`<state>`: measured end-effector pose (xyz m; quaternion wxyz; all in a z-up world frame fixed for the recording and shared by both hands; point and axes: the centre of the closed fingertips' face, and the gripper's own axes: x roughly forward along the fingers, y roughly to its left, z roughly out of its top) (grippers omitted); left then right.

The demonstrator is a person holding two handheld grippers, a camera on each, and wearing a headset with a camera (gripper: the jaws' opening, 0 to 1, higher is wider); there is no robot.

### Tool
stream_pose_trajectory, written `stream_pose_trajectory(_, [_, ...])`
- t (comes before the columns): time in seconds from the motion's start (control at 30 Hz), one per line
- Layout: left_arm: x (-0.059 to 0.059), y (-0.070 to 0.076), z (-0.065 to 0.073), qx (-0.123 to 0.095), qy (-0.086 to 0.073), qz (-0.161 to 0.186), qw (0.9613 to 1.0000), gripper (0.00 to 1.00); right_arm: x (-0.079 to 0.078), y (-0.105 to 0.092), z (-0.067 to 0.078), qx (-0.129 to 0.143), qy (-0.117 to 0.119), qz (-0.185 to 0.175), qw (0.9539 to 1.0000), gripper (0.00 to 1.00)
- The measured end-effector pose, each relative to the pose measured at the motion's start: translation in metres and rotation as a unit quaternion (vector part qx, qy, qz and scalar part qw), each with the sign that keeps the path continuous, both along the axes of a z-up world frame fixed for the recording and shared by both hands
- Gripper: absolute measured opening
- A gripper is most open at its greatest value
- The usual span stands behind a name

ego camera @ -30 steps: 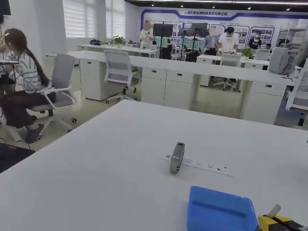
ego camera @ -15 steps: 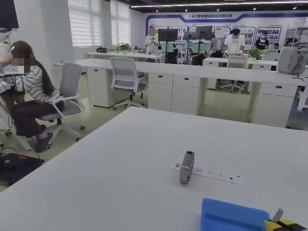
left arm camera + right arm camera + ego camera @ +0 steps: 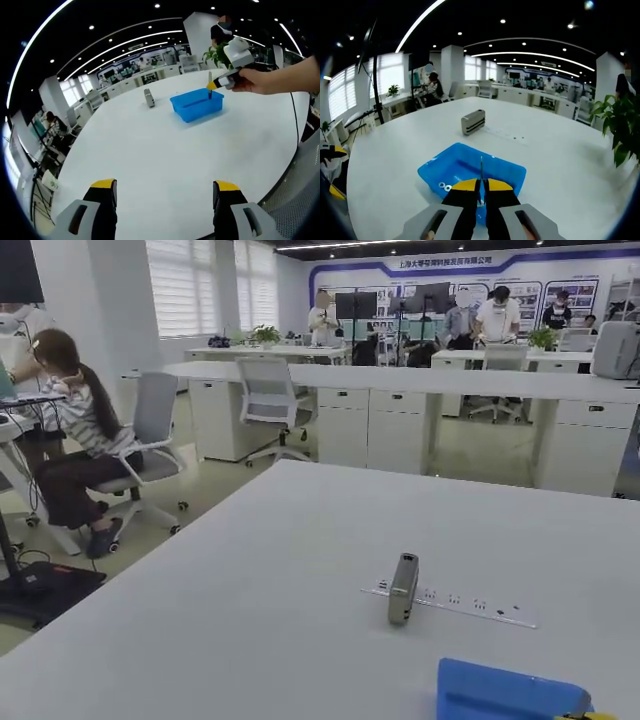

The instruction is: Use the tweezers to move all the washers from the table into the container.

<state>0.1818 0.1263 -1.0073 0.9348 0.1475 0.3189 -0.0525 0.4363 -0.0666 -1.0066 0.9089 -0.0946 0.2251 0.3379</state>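
Note:
My right gripper (image 3: 481, 186) is shut on thin metal tweezers (image 3: 481, 172), whose tip hangs over the blue container (image 3: 470, 165). A couple of small washers (image 3: 443, 186) lie on its floor at the near left. In the left gripper view, a hand holds the right gripper (image 3: 225, 80) with the tweezers (image 3: 210, 80) just above the container's (image 3: 196, 104) far rim. My left gripper (image 3: 165, 186) is open and empty over bare table, well short of the container. The head view catches the container's top edge (image 3: 510, 692) at the bottom.
A grey box-shaped device (image 3: 403, 588) stands on the white table (image 3: 250, 620) beside a flush socket strip (image 3: 470, 605), beyond the container. A potted plant (image 3: 620, 125) is at the right. Desks, chairs and people fill the room behind.
The head camera has swung, so the table scene sits lower and further right. The yellow gripper tip and tweezers at the bottom right have slid almost out of frame. Nothing on the table moved.

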Motion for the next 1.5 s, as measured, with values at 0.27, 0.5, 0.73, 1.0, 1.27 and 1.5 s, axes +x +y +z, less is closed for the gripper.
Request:
stream_pose_trajectory(0.27, [0.0,0.003,0.001,0.0,-0.002,0.008,1.0,0.8,-0.005,0.0,-0.009,-0.008,0.009,0.003,0.9999,0.01])
stream_pose_trajectory(0.5, [0.0,0.003,0.002,0.001,-0.002,0.009,1.0,0.8,-0.002,-0.001,-0.008,0.0,0.01,-0.002,1.0,0.01])
stream_pose_trajectory(0.73, [0.005,-0.006,0.017,-0.031,-0.03,-0.006,0.9991,0.78,-0.007,0.006,0.021,0.013,-0.016,0.014,0.9997,0.02])
stream_pose_trajectory(1.0, [0.026,-0.025,0.054,-0.067,-0.063,-0.073,0.993,0.71,-0.045,0.021,0.067,0.029,-0.043,0.071,0.9962,0.02])
stream_pose_trajectory(1.27, [0.047,-0.061,0.117,-0.118,-0.104,-0.161,0.9743,0.59,-0.111,0.028,0.111,0.049,-0.04,0.14,0.9881,0.02])
stream_pose_trajectory(1.5, [0.047,-0.094,0.158,-0.164,-0.096,-0.239,0.9522,0.44,-0.172,0.036,0.131,0.072,-0.018,0.219,0.9728,0.02])
